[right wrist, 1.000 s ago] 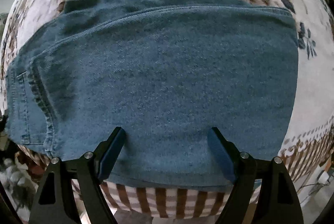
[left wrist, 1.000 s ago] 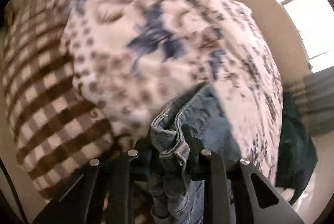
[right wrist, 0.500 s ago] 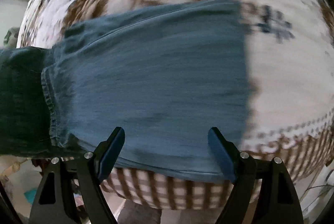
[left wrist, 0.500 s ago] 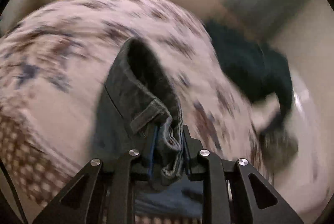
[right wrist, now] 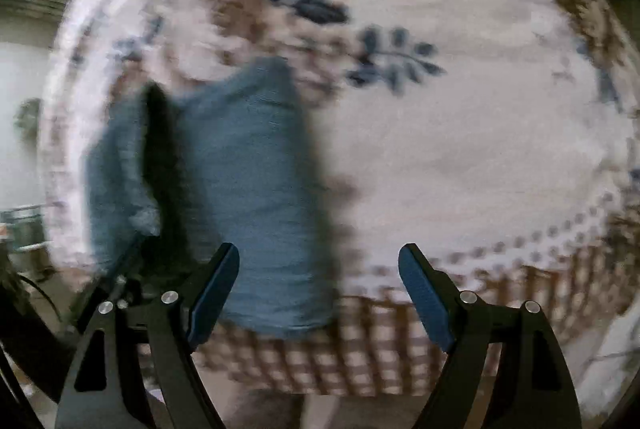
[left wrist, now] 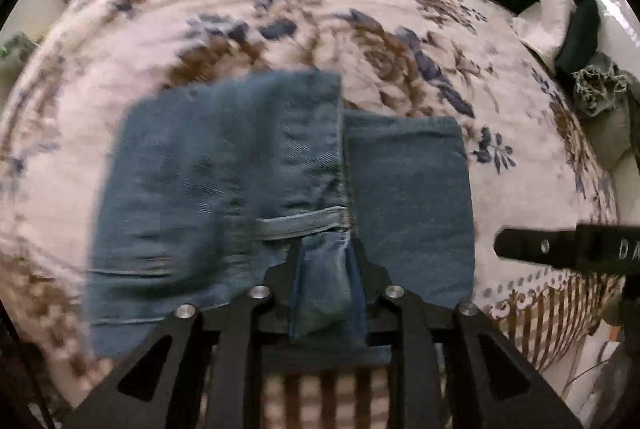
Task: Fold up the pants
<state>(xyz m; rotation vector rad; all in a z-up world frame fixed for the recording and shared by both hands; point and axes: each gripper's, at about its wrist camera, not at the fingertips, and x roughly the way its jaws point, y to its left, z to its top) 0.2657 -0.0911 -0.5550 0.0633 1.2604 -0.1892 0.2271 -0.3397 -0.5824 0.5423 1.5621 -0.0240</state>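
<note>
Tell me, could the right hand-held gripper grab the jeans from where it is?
Probably yes. The right hand-held gripper is open and empty, with the jeans just ahead of its left finger and nothing between; a small leftward shift should do.

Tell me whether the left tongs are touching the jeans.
Touching. The left wrist view shows the left tongs shut on a bunched fold of the jeans, denim pinched between both fingers.

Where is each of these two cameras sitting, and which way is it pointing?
Left wrist: sits on the left gripper, looking along its fingers, shut on the jeans; the right gripper's arm shows at the right edge.
Right wrist: sits on the right gripper, open and holding nothing, facing the floral cloth; its own fingers frame the bottom.
Both see the jeans and the cloth.
</note>
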